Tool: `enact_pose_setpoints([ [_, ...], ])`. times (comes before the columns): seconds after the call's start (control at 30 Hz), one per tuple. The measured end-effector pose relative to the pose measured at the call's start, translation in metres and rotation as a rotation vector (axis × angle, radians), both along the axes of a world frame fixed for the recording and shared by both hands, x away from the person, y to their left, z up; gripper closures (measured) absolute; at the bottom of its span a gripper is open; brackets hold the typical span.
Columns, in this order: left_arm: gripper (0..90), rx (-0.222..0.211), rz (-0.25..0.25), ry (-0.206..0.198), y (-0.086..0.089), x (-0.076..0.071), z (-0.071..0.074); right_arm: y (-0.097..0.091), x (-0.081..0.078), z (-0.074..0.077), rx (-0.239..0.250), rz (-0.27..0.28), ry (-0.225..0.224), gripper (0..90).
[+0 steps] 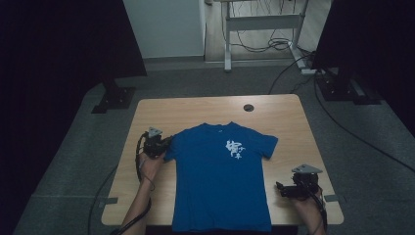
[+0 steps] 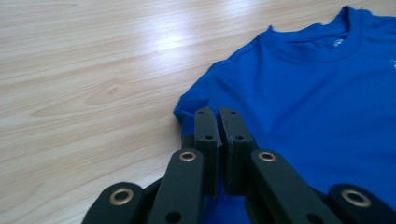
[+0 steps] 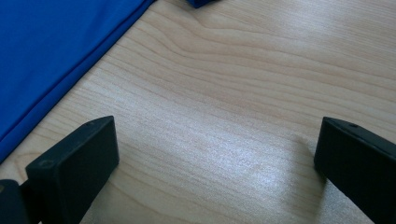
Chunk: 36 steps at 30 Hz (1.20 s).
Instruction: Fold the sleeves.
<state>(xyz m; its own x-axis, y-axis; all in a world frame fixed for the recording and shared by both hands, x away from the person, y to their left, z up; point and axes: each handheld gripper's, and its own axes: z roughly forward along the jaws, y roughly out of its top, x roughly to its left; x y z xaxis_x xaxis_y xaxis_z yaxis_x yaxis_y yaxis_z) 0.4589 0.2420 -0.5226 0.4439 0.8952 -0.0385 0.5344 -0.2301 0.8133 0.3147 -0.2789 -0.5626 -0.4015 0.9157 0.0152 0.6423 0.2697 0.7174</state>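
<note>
A blue T-shirt (image 1: 220, 176) with a white print (image 1: 235, 149) on the chest lies spread flat on the light wooden tabletop (image 1: 284, 117), collar toward the far edge and hem reaching the near edge, slightly left of the tabletop's middle. The left gripper (image 1: 164, 145) sits at the T-shirt's left sleeve, held by the person's left hand (image 1: 149, 166) that comes in from the near side. In the left gripper view its fingers (image 2: 206, 128) are pressed together with almost no gap, and the folded edge of the sleeve (image 2: 187, 109) runs in between them, so they are clamped on the sleeve fabric at its outer corner; the ribbed collar (image 2: 322, 44) shows farther off to the right. The right gripper (image 1: 280, 188) rests low over bare wood near the right near corner of the tabletop, just beside the T-shirt's right side edge but apart from it. In the right gripper view its fingers (image 3: 79, 158) stand wide apart with nothing but wood grain between them, and the T-shirt's side hem crosses the upper left corner. A small dark round grommet (image 1: 248, 107) is set in the tabletop near the far edge. Beyond the tabletop, cables (image 1: 264, 46) trail on the floor around the leg of another desk.
</note>
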Motion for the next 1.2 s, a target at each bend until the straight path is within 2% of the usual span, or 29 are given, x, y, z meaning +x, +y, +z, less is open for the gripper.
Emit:
enact_pose_setpoints([
  [0.2,86.9,-0.018,-0.02,-0.002,-0.015,0.0,0.003,0.0,0.0,0.0,0.0,0.0,0.0,0.0],
  [0.6,86.9,-0.013,-0.055,-0.013,-0.042,0.0,0.006,0.0,0.0,0.0,0.0,0.0,0.0,0.0],
  [0.97,86.7,0.016,-0.09,-0.025,-0.072,0.0,0.009,0.0,0.0,0.0,0.0,0.0,0.0,0.0],
  [1.2,85.6,0.063,-0.103,-0.01,-0.094,0.004,0.005,0.0,0.0,0.0,0.0,0.0,-0.001,0.0],
])
